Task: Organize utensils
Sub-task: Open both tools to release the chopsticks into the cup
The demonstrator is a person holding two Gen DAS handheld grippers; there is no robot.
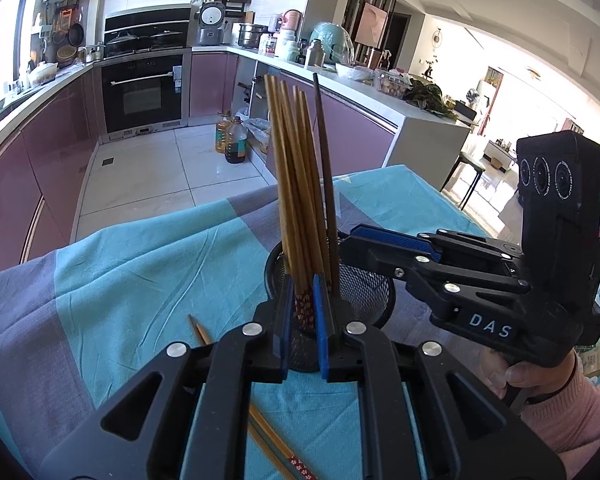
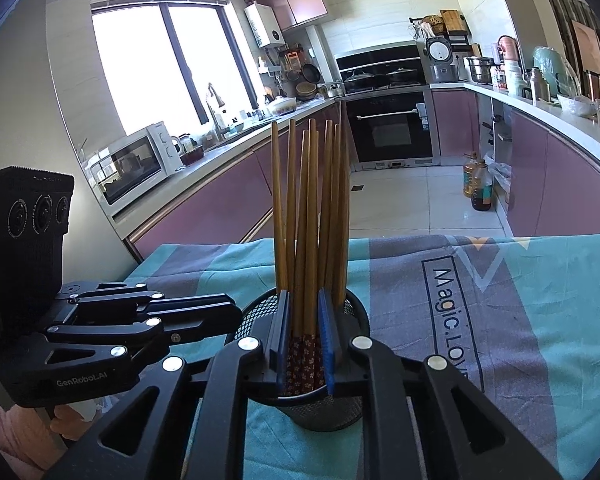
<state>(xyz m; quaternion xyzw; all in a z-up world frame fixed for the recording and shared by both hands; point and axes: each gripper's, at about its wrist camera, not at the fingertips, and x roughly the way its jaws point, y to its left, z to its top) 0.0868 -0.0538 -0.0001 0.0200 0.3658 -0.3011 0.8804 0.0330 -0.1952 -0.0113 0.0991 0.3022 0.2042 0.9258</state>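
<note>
- Black mesh cup (image 2: 320, 408) stands upright on the teal-and-grey tablecloth (image 2: 540, 320), near the table's front part, with clear cloth to its right and far side.
- A bundle of wooden chopsticks (image 2: 308, 220) stands in the cup, tips up and fanned slightly; patterned red ends sit low inside.
- One darker chopstick (image 1: 326, 168) stands at the right of the bundle in the left wrist view.
- Right gripper (image 2: 305, 344): blue pads straddle the patterned ends above the cup's near rim, jaws narrow; cannot tell whether the pads press or are just loose.
- Left gripper (image 1: 302, 324): pads close on either side of the patterned ends at the cup; grip or release cannot be told either.
- The two grippers crowd the cup, nearly touching each other at its rim.
- Two loose chopsticks (image 1: 268, 436) lie flat on the cloth under the left gripper, near edge.
- A hand (image 1: 528, 376) in a pink sleeve holds the right gripper's handle.
- Far table edge drops to open tiled floor (image 1: 148, 168).
</note>
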